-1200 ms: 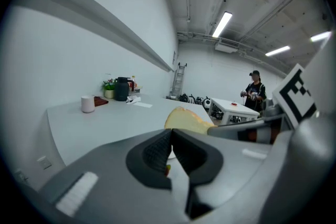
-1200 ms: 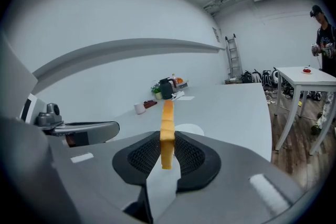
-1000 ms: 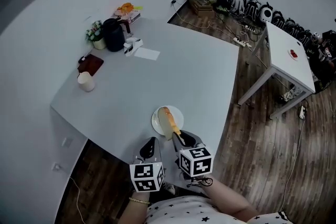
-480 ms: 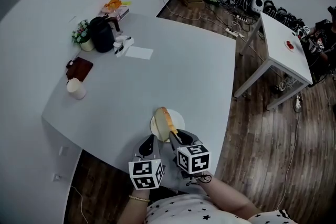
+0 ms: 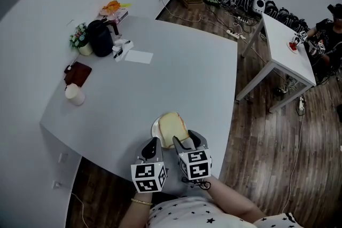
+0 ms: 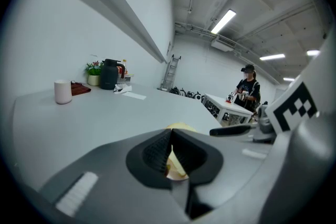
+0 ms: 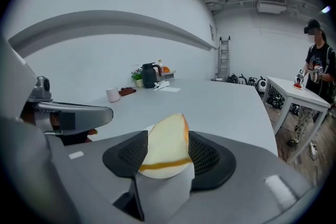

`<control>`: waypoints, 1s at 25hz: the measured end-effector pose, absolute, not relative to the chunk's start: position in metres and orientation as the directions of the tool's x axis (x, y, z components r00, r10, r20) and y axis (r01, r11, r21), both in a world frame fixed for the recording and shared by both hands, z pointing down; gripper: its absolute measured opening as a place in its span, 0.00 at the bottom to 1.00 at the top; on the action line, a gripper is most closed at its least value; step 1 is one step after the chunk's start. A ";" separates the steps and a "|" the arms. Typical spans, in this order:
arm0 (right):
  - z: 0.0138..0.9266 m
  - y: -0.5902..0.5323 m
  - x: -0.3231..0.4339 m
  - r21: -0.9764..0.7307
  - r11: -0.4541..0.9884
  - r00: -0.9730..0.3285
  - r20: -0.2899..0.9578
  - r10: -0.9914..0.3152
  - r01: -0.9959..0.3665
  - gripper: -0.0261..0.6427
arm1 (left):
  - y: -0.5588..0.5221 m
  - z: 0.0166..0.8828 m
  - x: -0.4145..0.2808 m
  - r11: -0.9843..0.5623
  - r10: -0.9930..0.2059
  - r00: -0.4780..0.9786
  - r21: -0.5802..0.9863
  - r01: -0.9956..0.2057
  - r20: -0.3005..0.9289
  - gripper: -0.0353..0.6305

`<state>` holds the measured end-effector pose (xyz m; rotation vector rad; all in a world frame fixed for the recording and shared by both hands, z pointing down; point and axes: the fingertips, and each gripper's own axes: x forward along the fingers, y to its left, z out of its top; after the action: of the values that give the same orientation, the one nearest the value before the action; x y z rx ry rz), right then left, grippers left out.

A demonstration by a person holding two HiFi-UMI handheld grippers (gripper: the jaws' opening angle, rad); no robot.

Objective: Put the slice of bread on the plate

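Observation:
The slice of bread [image 5: 172, 128] lies flat on the small white plate [image 5: 155, 128] near the table's front edge. My right gripper [image 5: 187, 139] is just behind the slice, and its jaws are opening. In the right gripper view the pale slice [image 7: 165, 144] with its brown crust sits in the gap between the two black pads [image 7: 207, 155], over the plate [image 7: 157, 171]. My left gripper [image 5: 154, 143] hovers at the plate's near left side, shut with nothing in it. In the left gripper view its pads [image 6: 157, 152] meet at the tips, and the bread [image 6: 181, 126] shows beyond them.
At the table's far left stand a white mug [image 5: 74, 94], a dark red pad [image 5: 78, 73], a black kettle [image 5: 100, 37], a small plant [image 5: 79, 40] and a sheet of paper [image 5: 139, 57]. A second white table [image 5: 286, 42] and a person [image 5: 326, 34] are to the right.
The slice was held on edge in the right gripper over the plate; now it lies flat on the plate and the right jaws stand wider. Both grippers came slightly lower.

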<state>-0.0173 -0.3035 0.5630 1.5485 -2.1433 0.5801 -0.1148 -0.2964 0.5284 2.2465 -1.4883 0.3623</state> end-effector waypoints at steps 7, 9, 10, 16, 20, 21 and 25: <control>0.554 -0.301 -0.013 -0.111 0.271 -0.287 0.542 -0.790 -0.956 0.40 | -0.298 0.526 -0.108 -0.355 -0.807 0.406 0.198 -0.914 0.429 0.07; 0.553 -0.299 -0.012 -0.125 0.265 -0.290 0.535 -0.793 -0.956 0.38 | -0.297 0.525 -0.107 -0.360 -0.806 0.410 0.195 -0.912 0.426 0.06; 0.551 -0.298 -0.011 -0.131 0.260 -0.289 0.531 -0.796 -0.957 0.34 | -0.296 0.524 -0.106 -0.363 -0.807 0.411 0.194 -0.912 0.425 0.06; 0.536 -0.288 -0.010 -0.177 0.262 -0.315 0.493 -0.811 -0.949 0.04 | -0.288 0.519 -0.100 -0.376 -0.806 0.419 0.185 -0.908 0.419 0.06; 0.530 -0.282 -0.009 -0.163 0.269 -0.315 0.479 -0.820 -0.949 0.04 | -0.283 0.515 -0.096 -0.385 -0.807 0.423 0.177 -0.906 0.411 0.06; 0.529 -0.280 -0.010 -0.166 0.271 -0.318 0.480 -0.818 -0.948 0.04 | -0.282 0.513 -0.096 -0.384 -0.809 0.422 0.175 -0.906 0.410 0.07; 0.527 -0.275 -0.013 -0.160 0.284 -0.326 0.488 -0.810 -0.945 0.04 | -0.280 0.509 -0.097 -0.379 -0.814 0.417 0.174 -0.909 0.405 0.06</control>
<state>-0.0125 -0.2747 0.5266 1.5974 -2.2463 0.6129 -0.0972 -0.2798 0.5091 2.3098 -1.4771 0.3582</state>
